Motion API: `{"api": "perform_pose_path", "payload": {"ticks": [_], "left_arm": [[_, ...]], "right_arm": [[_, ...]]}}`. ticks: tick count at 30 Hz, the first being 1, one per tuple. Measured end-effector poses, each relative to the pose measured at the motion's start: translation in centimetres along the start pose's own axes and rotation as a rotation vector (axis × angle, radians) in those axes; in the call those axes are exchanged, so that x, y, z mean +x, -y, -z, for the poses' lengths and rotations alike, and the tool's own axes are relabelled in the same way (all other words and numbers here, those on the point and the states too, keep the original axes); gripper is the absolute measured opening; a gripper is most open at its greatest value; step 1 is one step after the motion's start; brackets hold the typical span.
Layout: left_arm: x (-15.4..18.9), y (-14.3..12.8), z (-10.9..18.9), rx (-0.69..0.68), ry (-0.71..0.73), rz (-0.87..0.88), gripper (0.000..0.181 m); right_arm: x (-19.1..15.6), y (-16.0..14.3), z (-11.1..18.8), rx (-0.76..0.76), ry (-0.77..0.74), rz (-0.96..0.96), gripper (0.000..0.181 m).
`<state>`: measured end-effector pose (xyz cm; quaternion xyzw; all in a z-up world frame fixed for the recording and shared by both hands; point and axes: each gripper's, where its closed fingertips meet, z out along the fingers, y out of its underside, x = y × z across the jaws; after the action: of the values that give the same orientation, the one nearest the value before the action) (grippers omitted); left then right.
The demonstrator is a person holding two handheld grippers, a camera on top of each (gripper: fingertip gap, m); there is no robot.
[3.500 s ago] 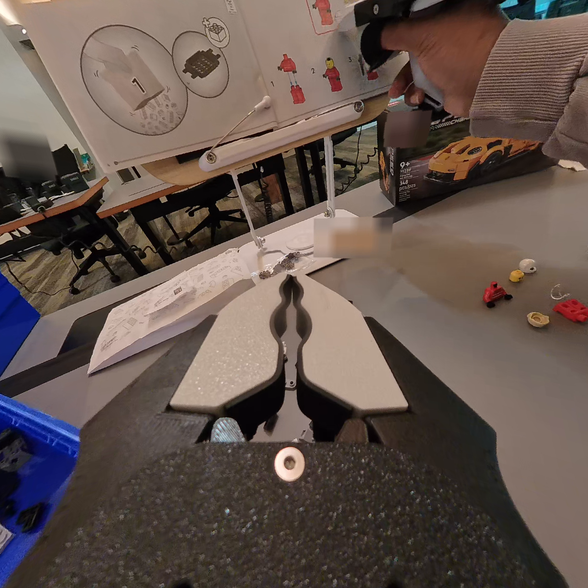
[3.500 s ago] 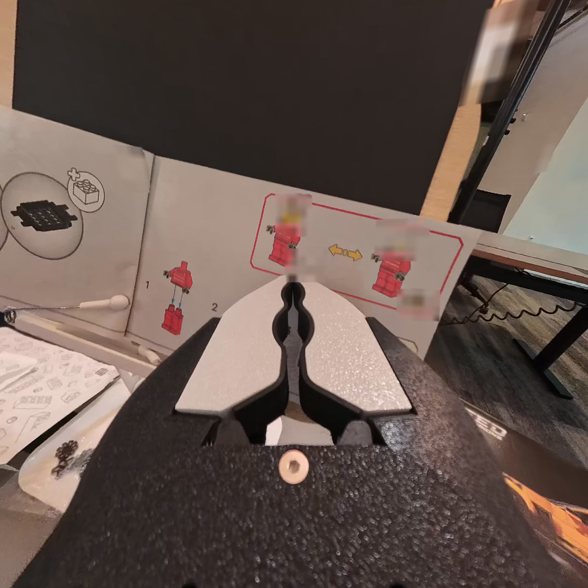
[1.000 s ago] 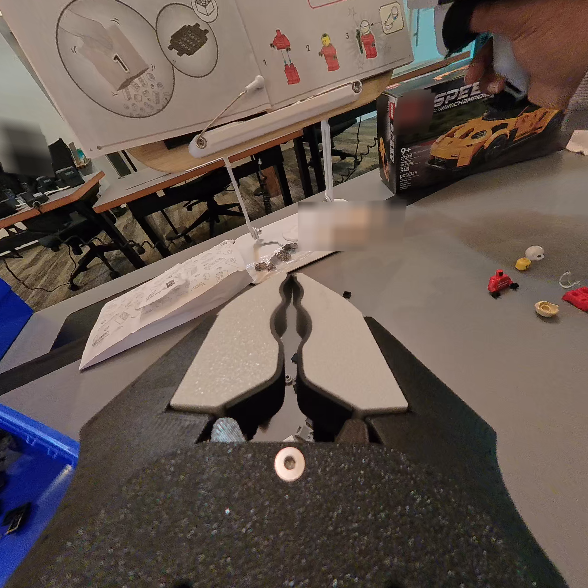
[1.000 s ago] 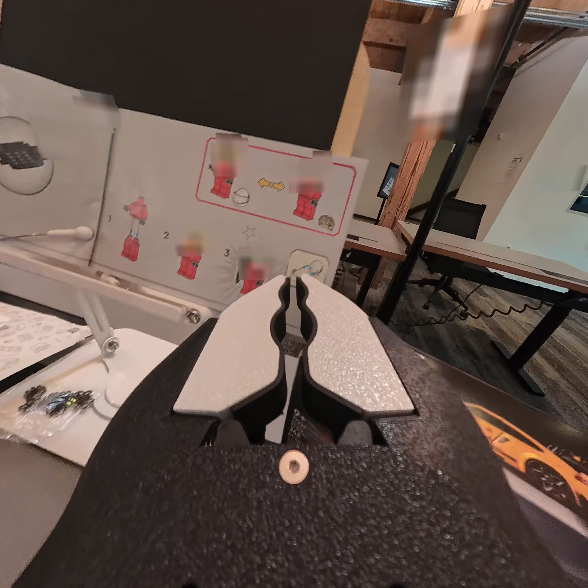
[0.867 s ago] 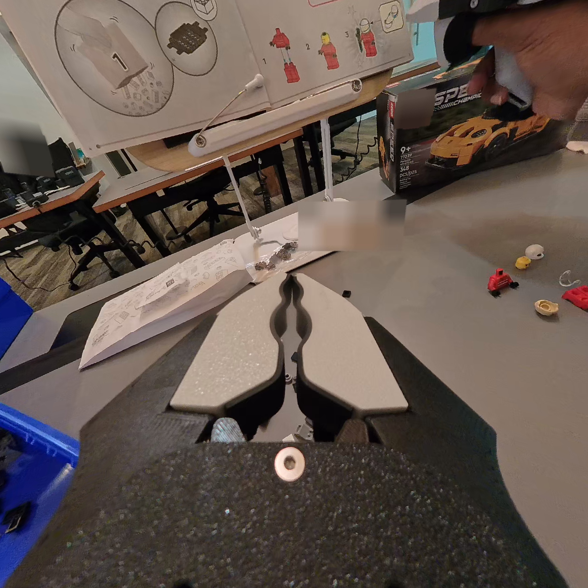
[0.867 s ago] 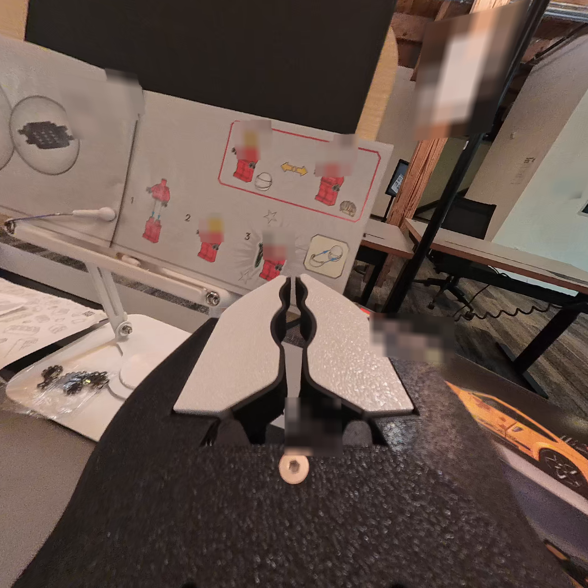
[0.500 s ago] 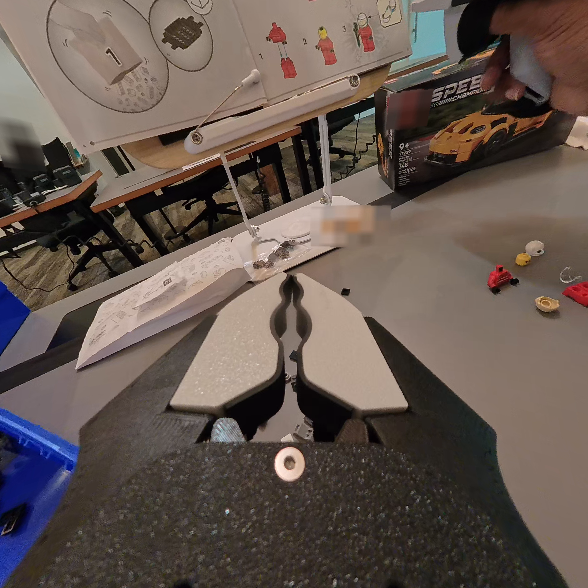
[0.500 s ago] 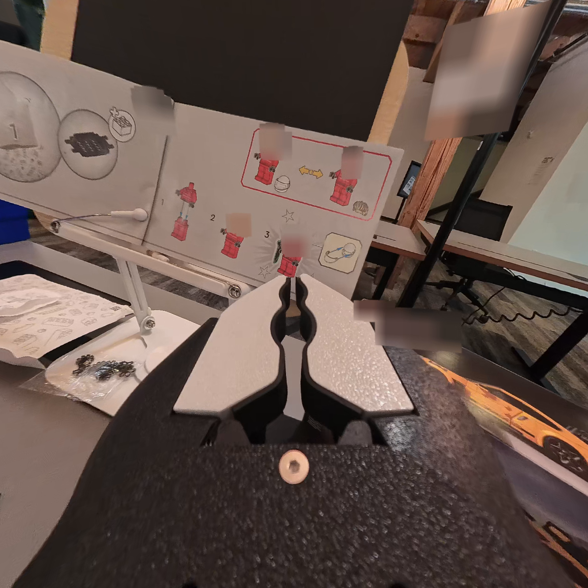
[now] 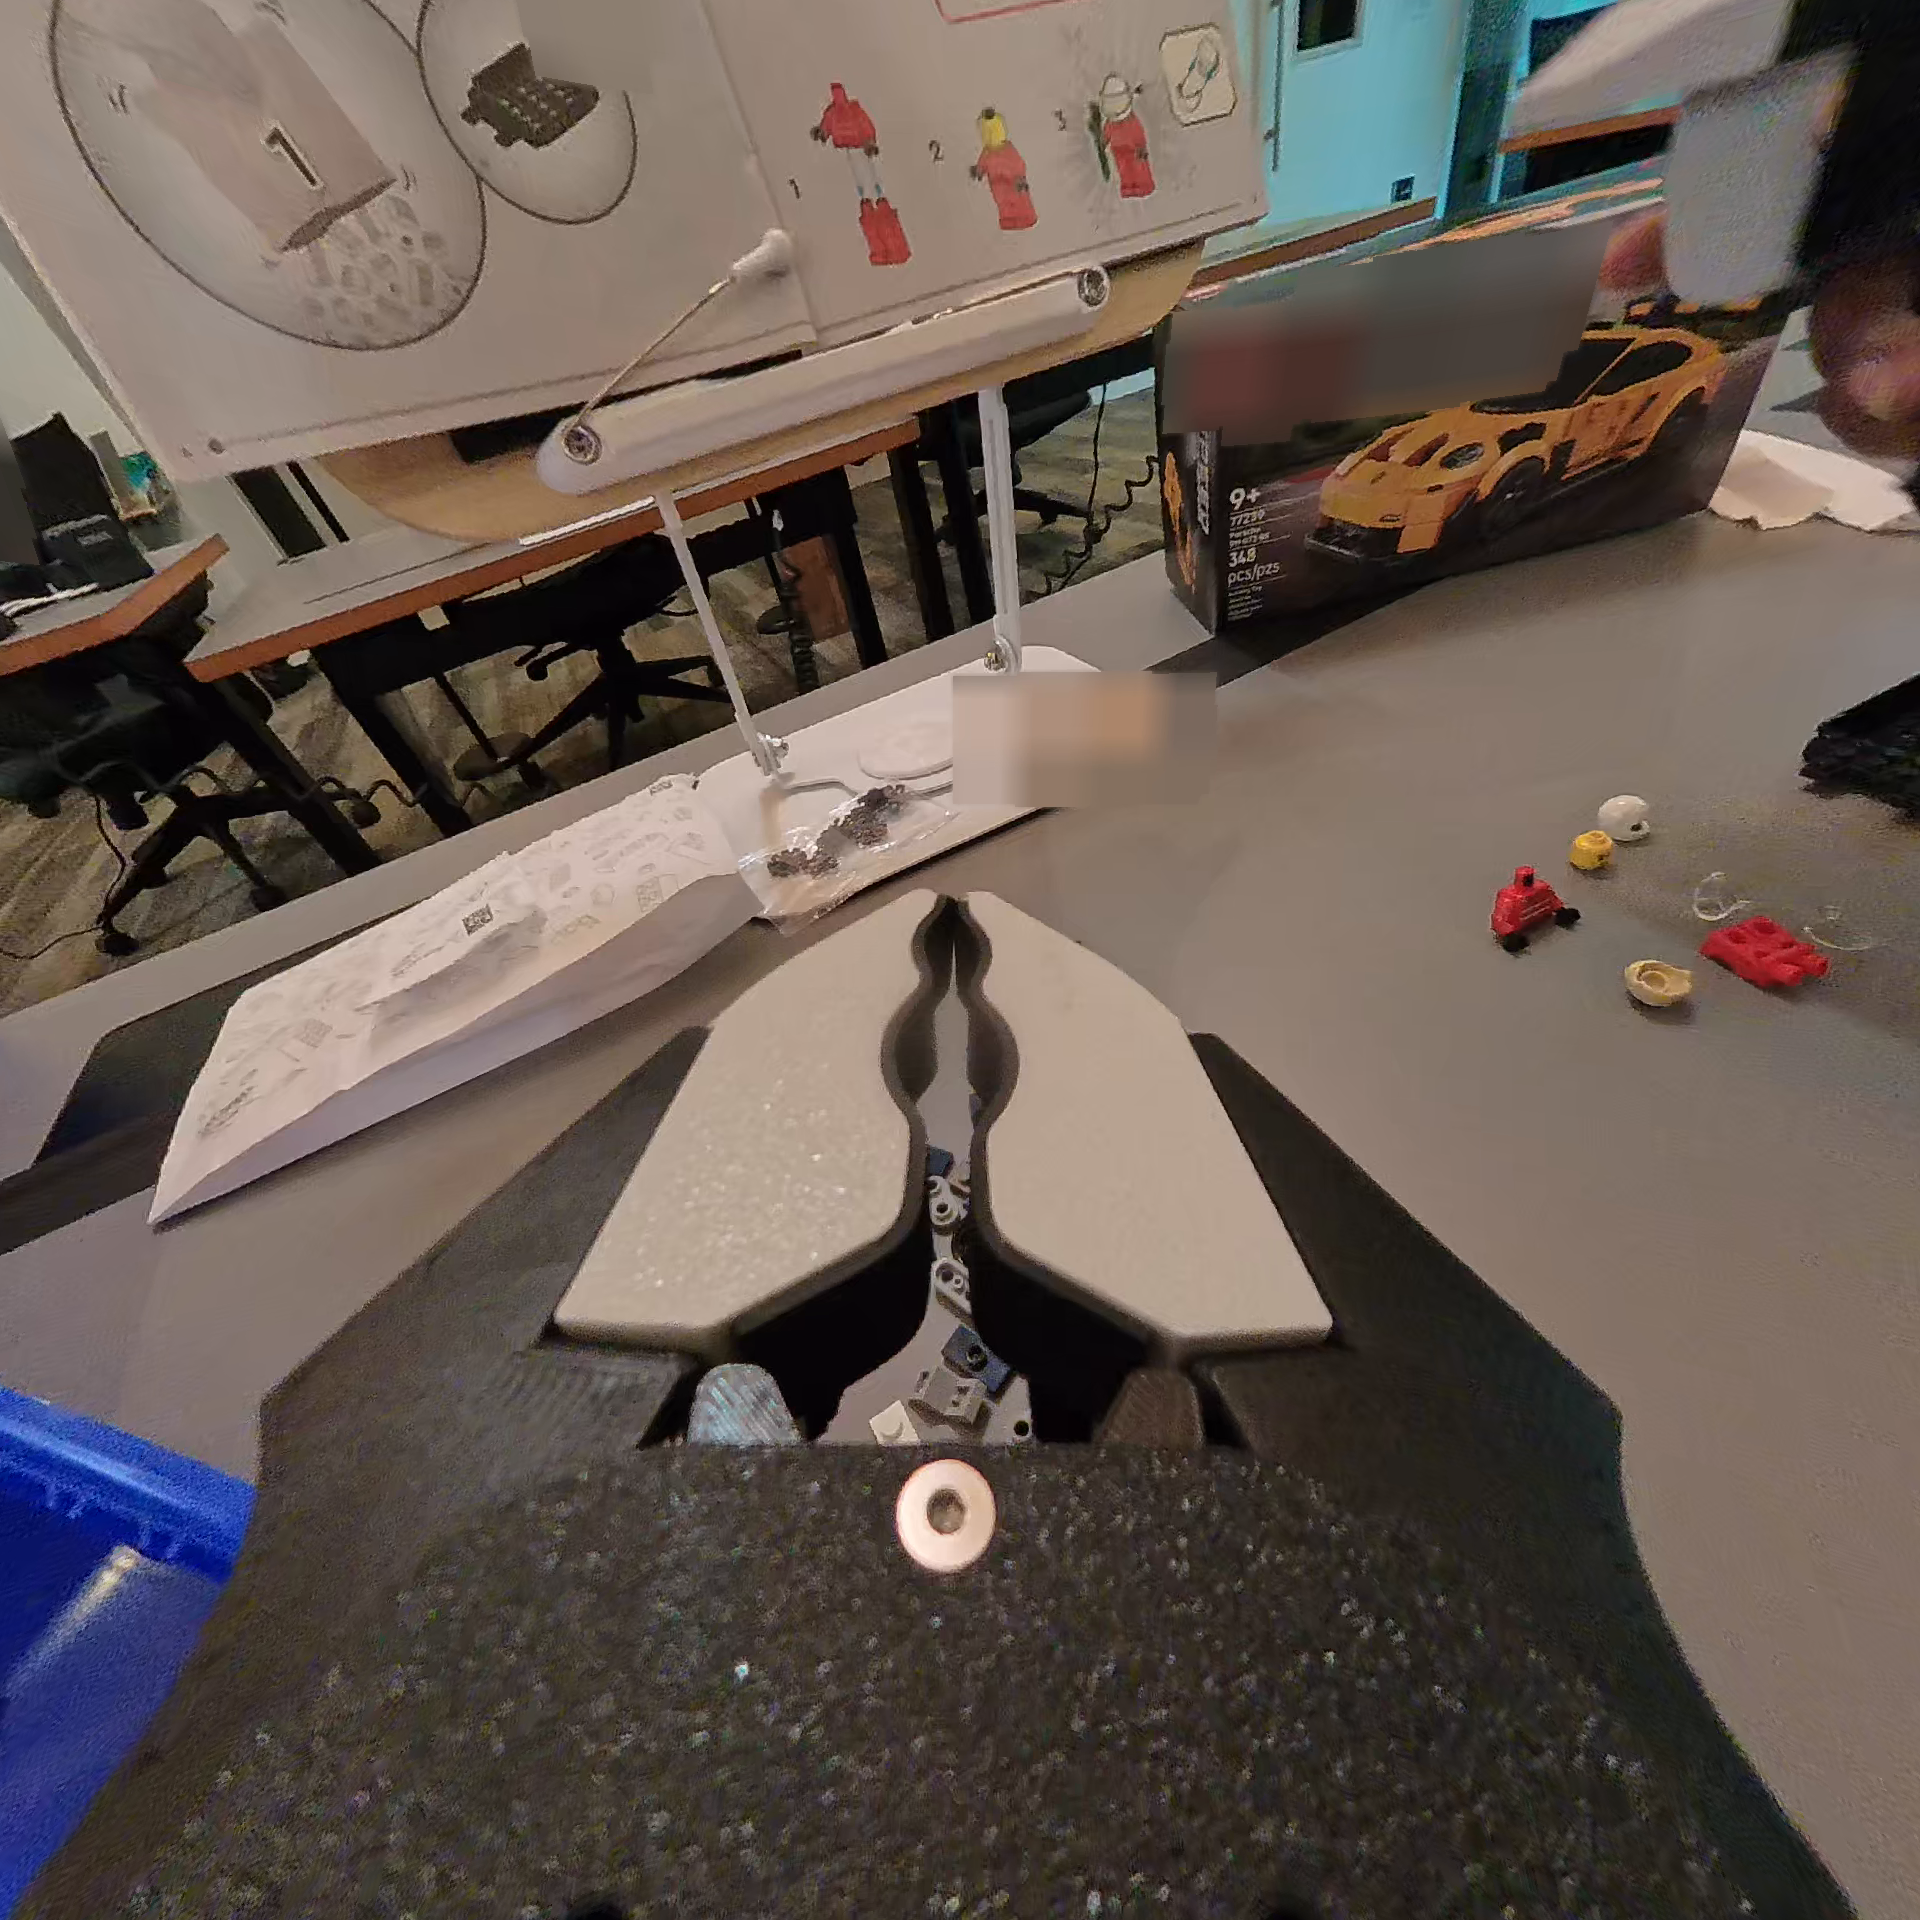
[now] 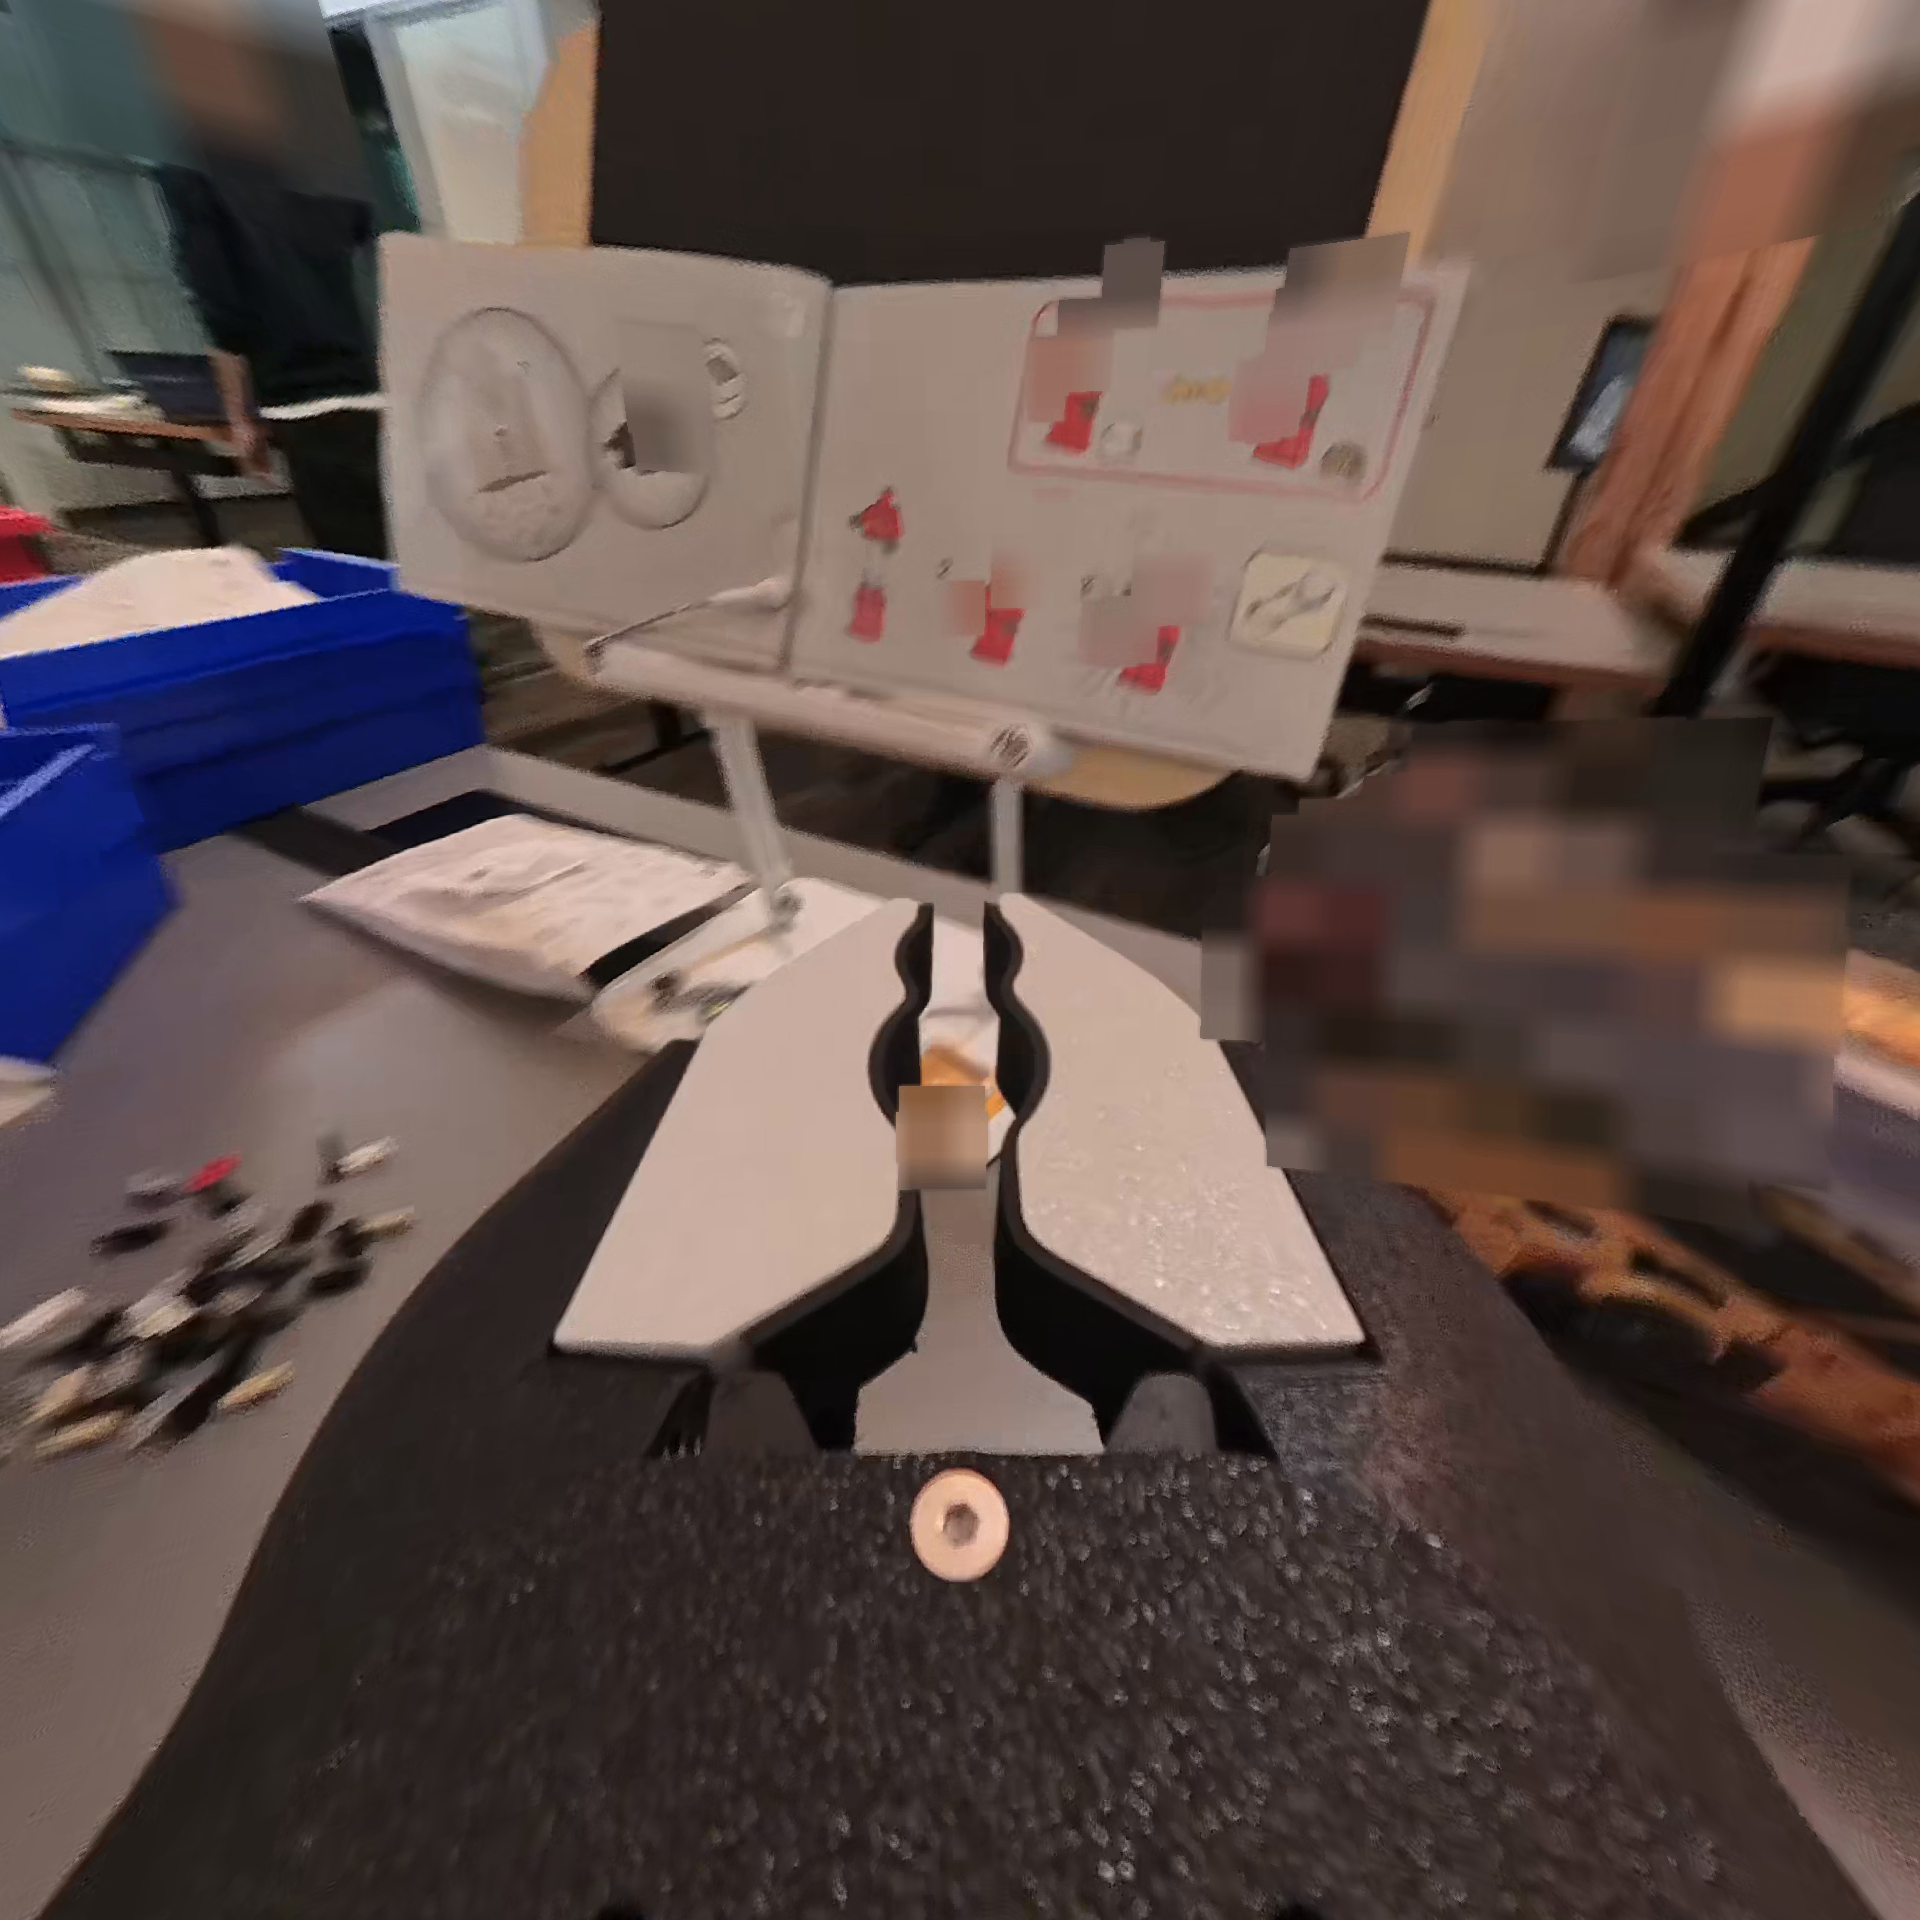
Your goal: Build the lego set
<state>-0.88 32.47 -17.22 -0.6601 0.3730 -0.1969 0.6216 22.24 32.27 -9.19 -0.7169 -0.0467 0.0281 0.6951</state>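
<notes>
Grey, matte and smooth, the bench (image 9: 1403, 1195) stretches ahead of your left tool (image 9: 954, 914); its pale, grainy fingers (image 9: 769, 1143) are pressed together with nothing between them, above a few small grey and dark blue bricks (image 9: 951, 1371) seen through the slot; ahead and to its right lie the loose minifigure parts: a red torso (image 9: 1527, 909), a yellow head (image 9: 1590, 850), a white helmet (image 9: 1624, 818), a tan hair piece (image 9: 1657, 982), red legs (image 9: 1763, 951) and clear curved bits (image 9: 1714, 896), all apart from one another; straight ahead, a clear bag of tiny dark pieces (image 9: 842, 831) rests on the white base of the stand (image 9: 831, 364), which props the open instruction booklet (image 9: 623, 156); a crumpled white paper bag (image 9: 436, 997) lies ahead to the left; the glossy black box with an orange car (image 9: 1455, 468) stands far ahead to the right; a blue plastic bin (image 9: 94, 1579) sits at the near left, contents unclear.

Your right tool (image 10: 956, 914) has its fingers parted a little, holding nothing; its picture is blurred; to its left a scattered heap of dark, pale and red bricks (image 10: 197, 1278) lies on the bench; further left are stacked blue bins (image 10: 239, 675), one holding something white.
</notes>
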Motion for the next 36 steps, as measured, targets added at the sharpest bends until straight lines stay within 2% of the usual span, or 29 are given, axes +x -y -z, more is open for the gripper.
{"api": "perform_pose_path", "payload": {"ticks": [5,9,14,18,21,27,33,36], "left_arm": [[0.2,0.2,0.1,0.020,-0.016,-0.001,0.000],[1.1,0.0,-0.2,0.024,-0.073,0.022,0.004],[2.0,0.6,0.1,0.047,-0.114,0.006,0.007],[2.5,0.6,-0.1,0.044,-0.128,-0.008,0.006],[2.8,0.2,-0.3,0.031,-0.139,-0.027,0.000],[3.6,0.6,-0.5,0.054,-0.173,-0.036,0.000],[3.4,0.8,-0.2,0.062,-0.164,-0.067,0.000],[3.3,0.9,-0.1,0.067,-0.156,-0.071,0.000]], "right_arm": [[-3.4,-3.4,5.7,-0.101,0.112,-0.127,0.008],[-3.8,-5.4,7.9,-0.085,0.104,-0.139,0.008],[-3.6,-5.9,8.1,-0.071,0.121,-0.045,0.005],[-4.1,-6.1,8.1,-0.085,0.195,-0.157,0.007],[-3.2,-6.1,8.4,-0.076,0.160,-0.128,0.007],[-1.8,-6.6,8.4,-0.080,0.102,-0.049,0.007],[-1.8,-7.7,7.9,-0.115,0.104,-0.010,0.007],[-1.7,-8.2,7.9,-0.145,0.103,0.006,0.013]]}}
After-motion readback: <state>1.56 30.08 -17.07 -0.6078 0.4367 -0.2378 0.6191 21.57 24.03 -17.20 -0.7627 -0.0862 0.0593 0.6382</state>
